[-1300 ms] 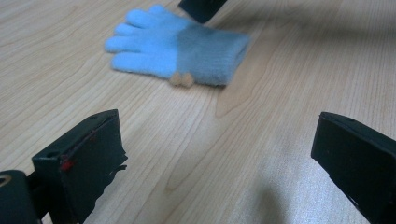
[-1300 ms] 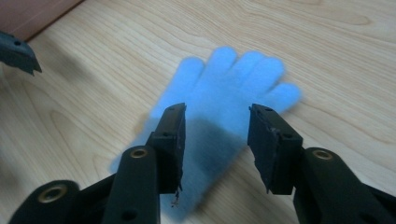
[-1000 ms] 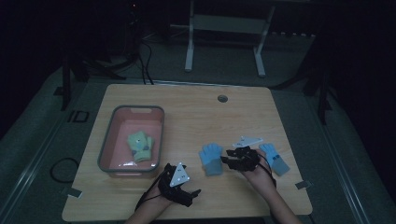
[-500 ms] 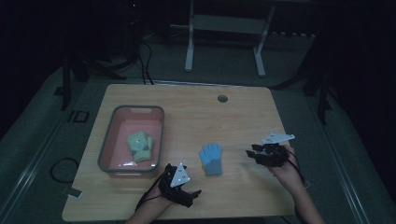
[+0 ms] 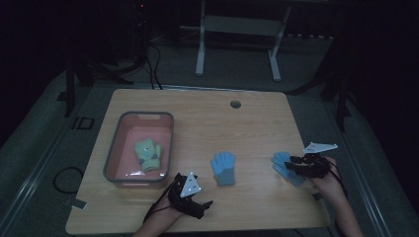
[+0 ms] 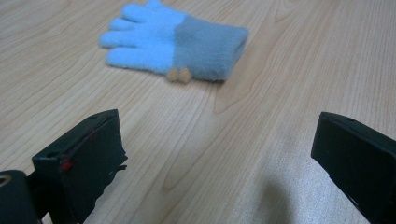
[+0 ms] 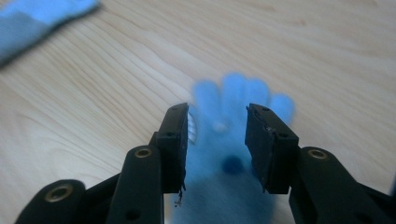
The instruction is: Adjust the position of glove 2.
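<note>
Broadly, the wooden table carries a grey-rimmed pink bin on its left with a green glove lying inside, and two blue gloves out on the bare wood. One blue glove lies mid-table, fingers pointing away from the person, just ahead and to the right of the left gripper, whose jaws stand wide apart with nothing between them; in the left gripper view that glove lies crosswise, grey cuff to the right. The second blue glove lies near the right edge, under the right gripper, which points leftward across it. In the right gripper view this glove runs lengthwise straight ahead, fingers fanned beyond the jaw tips and cuff toward the hand, its body between the half-closed jaws. Whether the pads actually pinch the fabric I cannot tell. The right hand is plainly the nearer one, so any coming move on this glove probably falls to it.
</note>
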Tool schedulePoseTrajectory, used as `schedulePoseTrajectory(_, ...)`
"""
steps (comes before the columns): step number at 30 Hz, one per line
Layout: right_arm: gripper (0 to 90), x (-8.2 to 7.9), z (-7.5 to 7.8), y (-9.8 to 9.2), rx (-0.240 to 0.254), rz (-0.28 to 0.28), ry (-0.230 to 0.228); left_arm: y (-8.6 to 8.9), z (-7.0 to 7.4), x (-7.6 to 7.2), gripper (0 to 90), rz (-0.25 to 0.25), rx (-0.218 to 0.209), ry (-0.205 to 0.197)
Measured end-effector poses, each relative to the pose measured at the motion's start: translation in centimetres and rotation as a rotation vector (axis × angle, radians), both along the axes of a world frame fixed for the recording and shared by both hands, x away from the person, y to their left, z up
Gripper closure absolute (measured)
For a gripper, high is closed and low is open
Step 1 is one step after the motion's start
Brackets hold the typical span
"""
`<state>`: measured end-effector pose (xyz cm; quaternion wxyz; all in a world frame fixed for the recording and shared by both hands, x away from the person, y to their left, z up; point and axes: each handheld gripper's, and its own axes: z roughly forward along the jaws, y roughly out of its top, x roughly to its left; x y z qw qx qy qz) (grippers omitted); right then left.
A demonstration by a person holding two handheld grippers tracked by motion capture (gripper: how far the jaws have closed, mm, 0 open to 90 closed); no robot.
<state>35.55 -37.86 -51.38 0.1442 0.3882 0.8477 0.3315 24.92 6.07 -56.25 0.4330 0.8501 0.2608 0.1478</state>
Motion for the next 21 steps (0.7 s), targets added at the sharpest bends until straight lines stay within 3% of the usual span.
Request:
schedulePoseTrajectory(5, 60.2, 0.3, -1.9, -1.0, -0.017, -0.002, 0.030, 0.0, 0.0, 0.0, 2.6, 0.002, 0.000, 0.002)
schedulePoseTrajectory(10, 62.4, 0.4, -2.4, -1.1, 0.008, -0.010, 0.048, 0.1, 0.0, 0.1, 2.6, 0.004, -0.003, 0.002)
schedulePoseTrajectory(14, 67.7, 0.1, -2.6, -0.6, -0.022, -0.013, 0.032, 0.1, -0.1, 0.1, 2.6, 0.005, -0.003, 0.002)
schedulePoseTrajectory(19, 81.3, -0.2, -2.7, -0.4, -0.016, -0.046, 0.027, 0.0, -0.1, 0.1, 2.6, 0.004, -0.001, 0.002)
schedulePoseTrajectory(21, 83.8, -0.5, -2.9, -0.2, -0.026, -0.059, 0.000, 0.0, -0.1, 0.1, 2.6, 0.005, -0.001, 0.001)
